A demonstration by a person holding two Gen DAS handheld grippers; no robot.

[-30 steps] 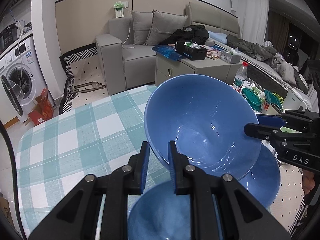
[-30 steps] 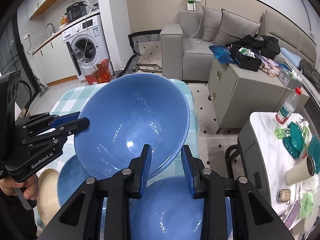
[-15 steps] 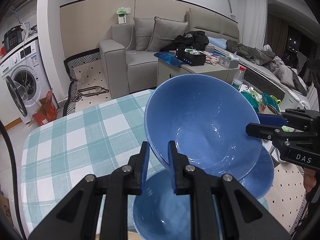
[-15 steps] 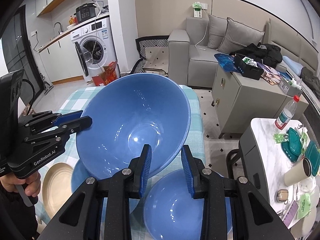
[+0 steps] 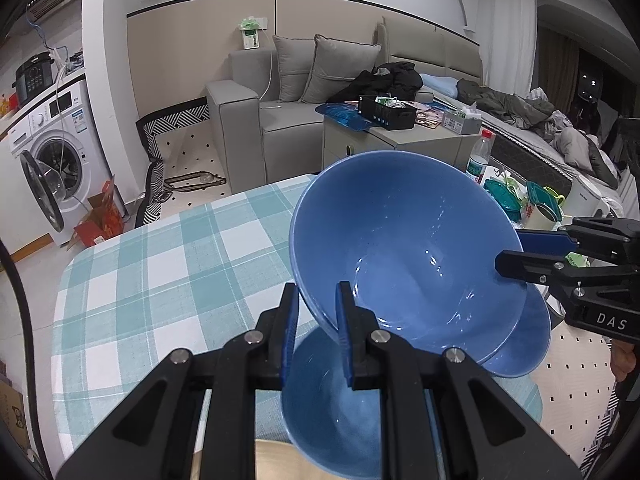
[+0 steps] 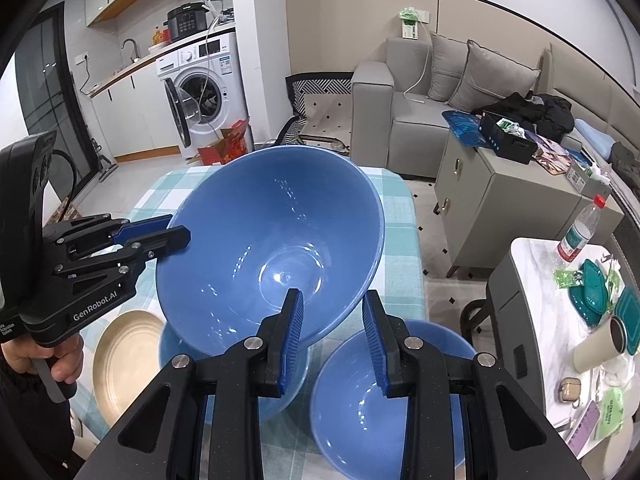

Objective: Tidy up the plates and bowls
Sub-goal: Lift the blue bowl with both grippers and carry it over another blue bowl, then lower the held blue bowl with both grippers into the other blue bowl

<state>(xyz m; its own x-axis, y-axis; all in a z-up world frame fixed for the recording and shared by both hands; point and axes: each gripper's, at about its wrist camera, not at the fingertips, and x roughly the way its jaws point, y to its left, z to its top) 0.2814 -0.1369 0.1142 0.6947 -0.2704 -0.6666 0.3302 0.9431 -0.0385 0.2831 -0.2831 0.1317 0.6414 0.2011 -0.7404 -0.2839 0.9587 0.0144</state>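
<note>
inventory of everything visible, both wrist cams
held bowl: 1, blue, tilted above table, both grippers on rim
bowls on table: 2, blue; one nearer the sofa side, one under the held bowl
plate: 1, beige, table edge
table: 1, teal check cloth
sofa: 1, grey, back wall
washer: 1, white, door open
cabinet: 1, grey, by sofa
bottle: 1, clear, red cap, side table
left gripper: black, blue pads
right gripper: black, blue pads
hand: 1, on left gripper handle

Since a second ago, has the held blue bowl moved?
Yes. In the right wrist view the large blue bowl covered the beige plate earlier; now the plate shows whole, so it has shifted toward the table's far end.
</note>
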